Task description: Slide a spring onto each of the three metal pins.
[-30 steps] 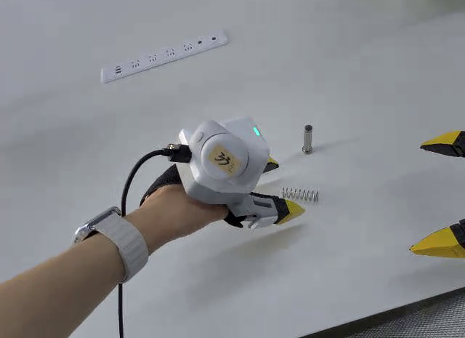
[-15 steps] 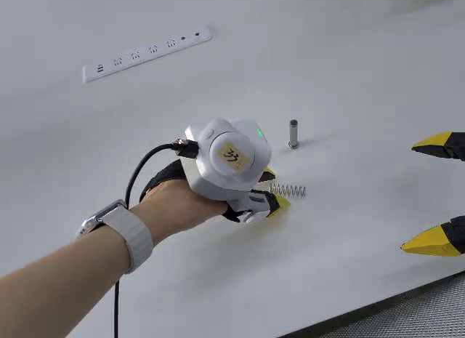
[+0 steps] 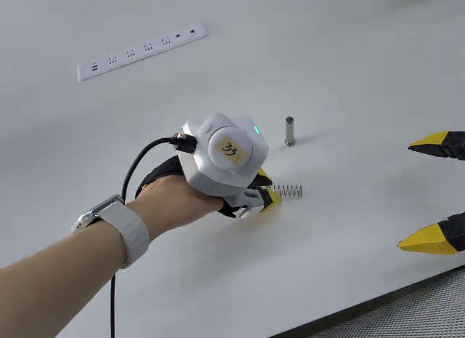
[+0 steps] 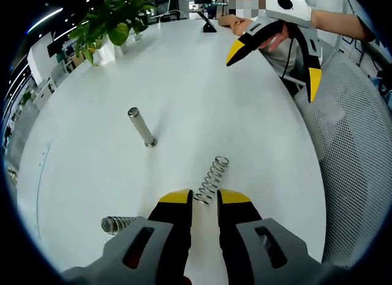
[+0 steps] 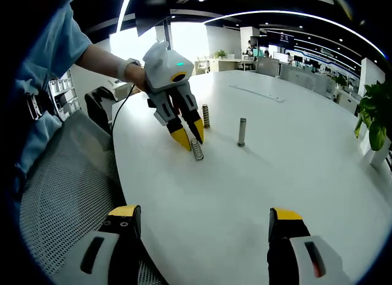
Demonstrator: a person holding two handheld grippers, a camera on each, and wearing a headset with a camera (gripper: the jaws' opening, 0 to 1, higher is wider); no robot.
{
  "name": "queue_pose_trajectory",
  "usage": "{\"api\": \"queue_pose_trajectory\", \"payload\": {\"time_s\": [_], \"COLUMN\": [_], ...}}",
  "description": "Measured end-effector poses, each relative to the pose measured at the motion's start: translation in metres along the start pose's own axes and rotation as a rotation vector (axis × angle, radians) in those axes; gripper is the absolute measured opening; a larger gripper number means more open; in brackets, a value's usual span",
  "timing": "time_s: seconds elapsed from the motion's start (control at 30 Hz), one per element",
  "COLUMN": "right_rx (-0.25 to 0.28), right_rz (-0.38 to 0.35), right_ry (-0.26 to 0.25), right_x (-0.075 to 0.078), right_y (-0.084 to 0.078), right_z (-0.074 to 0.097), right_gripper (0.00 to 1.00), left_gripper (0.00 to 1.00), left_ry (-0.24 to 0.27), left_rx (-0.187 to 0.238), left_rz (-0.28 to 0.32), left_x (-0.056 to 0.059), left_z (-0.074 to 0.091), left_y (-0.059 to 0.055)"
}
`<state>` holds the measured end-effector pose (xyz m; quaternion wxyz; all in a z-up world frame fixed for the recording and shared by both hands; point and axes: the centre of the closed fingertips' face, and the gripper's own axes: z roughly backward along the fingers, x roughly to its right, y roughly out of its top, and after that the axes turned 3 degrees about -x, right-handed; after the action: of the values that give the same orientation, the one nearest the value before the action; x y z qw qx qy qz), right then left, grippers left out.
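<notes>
Closes in with the left gripper (image 4: 205, 198) over the last second. Now straddles the near end of the loose spring (image 4: 211, 179), flat on the table (image 3: 349, 76), jaws narrowly apart, seemingly not yet pinching. Points to pickup next, then threading onto the bare pin (image 4: 142, 127) just beyond. Beside the gripper, a loaded pin (image 4: 119, 224). Holds the right gripper (image 5: 202, 214) spread wide near the table's front edge, well apart. Plenty of open room around the bare pin.

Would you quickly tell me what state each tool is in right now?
Left tool: jaws nearly together at the spring's end; grip cannot be told.
Right tool: open, holding nothing.
</notes>
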<state>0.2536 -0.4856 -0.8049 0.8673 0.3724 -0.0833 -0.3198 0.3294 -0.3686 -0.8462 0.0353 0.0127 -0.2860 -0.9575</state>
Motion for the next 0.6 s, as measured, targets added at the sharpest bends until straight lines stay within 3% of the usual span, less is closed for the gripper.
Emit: {"api": "queue_pose_trajectory", "payload": {"time_s": [0.47, 0.6], "right_rx": [-0.002, -0.003], "right_rz": [0.005, 0.006], "right_ry": [0.005, 0.007], "right_x": [-0.0031, -0.0052], "right_y": [0.0015, 0.0022], "right_z": [-0.0026, -0.0033], "right_gripper": [0.85, 0.85], "left_gripper": [0.08, 0.08], "left_ry": [0.014, 0.009], "left_rx": [-0.048, -0.050], "left_rz": [-0.120, -0.117], "left_x": [0.0031, 0.0038], "left_z": [0.0007, 0.0010], "left_y": [-0.0003, -0.0006]}}
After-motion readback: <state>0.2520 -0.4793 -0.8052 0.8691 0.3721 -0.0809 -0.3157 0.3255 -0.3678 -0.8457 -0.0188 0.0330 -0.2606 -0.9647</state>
